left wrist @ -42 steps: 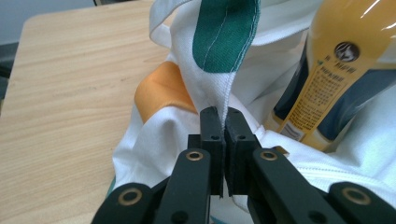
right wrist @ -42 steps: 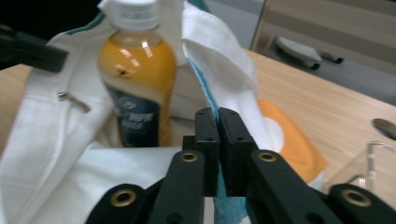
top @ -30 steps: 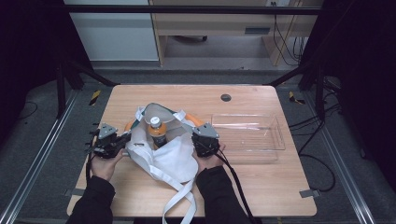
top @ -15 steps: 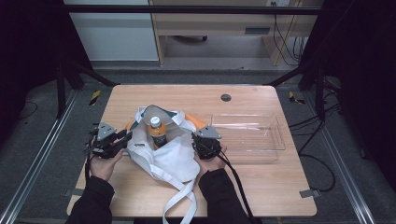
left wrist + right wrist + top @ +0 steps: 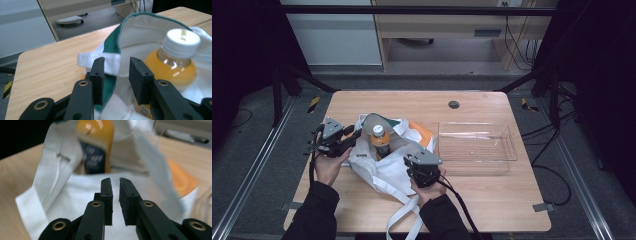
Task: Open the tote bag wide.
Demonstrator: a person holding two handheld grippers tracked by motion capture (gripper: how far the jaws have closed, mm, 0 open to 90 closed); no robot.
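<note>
We see the left gripper (image 5: 343, 140) at the worktop's (image 5: 492, 210) left edge, jaws spread around the green-trimmed rim of the soft white cloth tote bag (image 5: 140, 45), not pinched yet as far as we can tell. We judge the bag limp and light; best taken by rim or strap. Inside stands the clear plastic bottle of orange drink with white cap (image 5: 380, 140), probably heavier, smooth, slippery; its dark label is blurred, unreadable. Right gripper (image 5: 115, 183), near the front edge, jaws nearly together, nothing between them. Clear plastic tray (image 5: 507, 150) sits right.
</note>
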